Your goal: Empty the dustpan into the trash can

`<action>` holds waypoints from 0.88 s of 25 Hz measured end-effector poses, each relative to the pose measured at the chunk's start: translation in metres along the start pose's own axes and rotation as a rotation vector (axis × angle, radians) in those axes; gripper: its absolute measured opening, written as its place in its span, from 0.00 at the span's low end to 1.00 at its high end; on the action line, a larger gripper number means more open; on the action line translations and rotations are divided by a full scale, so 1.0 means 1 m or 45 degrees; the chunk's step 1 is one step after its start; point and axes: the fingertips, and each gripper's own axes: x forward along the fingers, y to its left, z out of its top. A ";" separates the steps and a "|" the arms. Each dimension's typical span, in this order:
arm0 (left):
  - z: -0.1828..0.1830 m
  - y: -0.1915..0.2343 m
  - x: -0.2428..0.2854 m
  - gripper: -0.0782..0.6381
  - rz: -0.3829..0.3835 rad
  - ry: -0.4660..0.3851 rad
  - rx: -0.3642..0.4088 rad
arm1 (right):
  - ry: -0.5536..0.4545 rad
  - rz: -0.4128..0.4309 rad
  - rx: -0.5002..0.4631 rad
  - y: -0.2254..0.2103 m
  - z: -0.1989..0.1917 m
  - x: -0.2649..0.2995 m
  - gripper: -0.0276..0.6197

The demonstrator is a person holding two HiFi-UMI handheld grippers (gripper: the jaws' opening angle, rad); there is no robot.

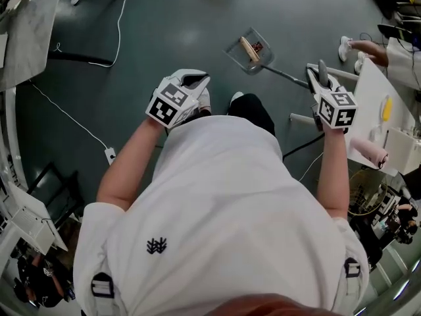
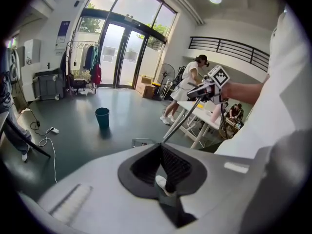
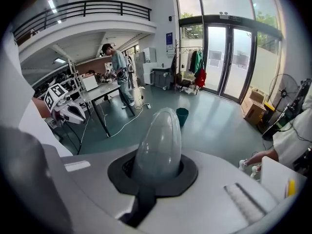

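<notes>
A clear dustpan (image 1: 248, 50) holding a few brown scraps hangs over the dark floor ahead of me. Its long grey handle (image 1: 284, 75) runs back to my right gripper (image 1: 316, 78), which is shut on the handle's top end. In the right gripper view the rounded grey handle end (image 3: 158, 135) sticks up between the jaws. My left gripper (image 1: 196, 79) is held at my left with its jaws together and nothing in them. A teal trash can (image 2: 102, 117) stands on the floor some way off, also seen as the teal trash can (image 3: 182, 115) from the right gripper.
White tables (image 1: 373, 94) stand close on my right, with a pink roll (image 1: 368, 151) on one. A cable (image 1: 72, 117) and power strip (image 1: 110, 155) lie on the floor at left. A person (image 2: 187, 87) stands near the tables; glass doors (image 3: 229, 57) lie beyond the can.
</notes>
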 end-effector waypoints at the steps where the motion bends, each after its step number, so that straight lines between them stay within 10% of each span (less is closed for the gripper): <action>1: 0.005 0.006 0.004 0.19 0.002 -0.002 -0.003 | -0.006 -0.002 0.001 -0.008 0.007 0.005 0.05; 22: 0.248 0.145 0.161 0.19 0.223 0.046 -0.033 | -0.097 0.134 -0.005 -0.282 0.175 0.117 0.05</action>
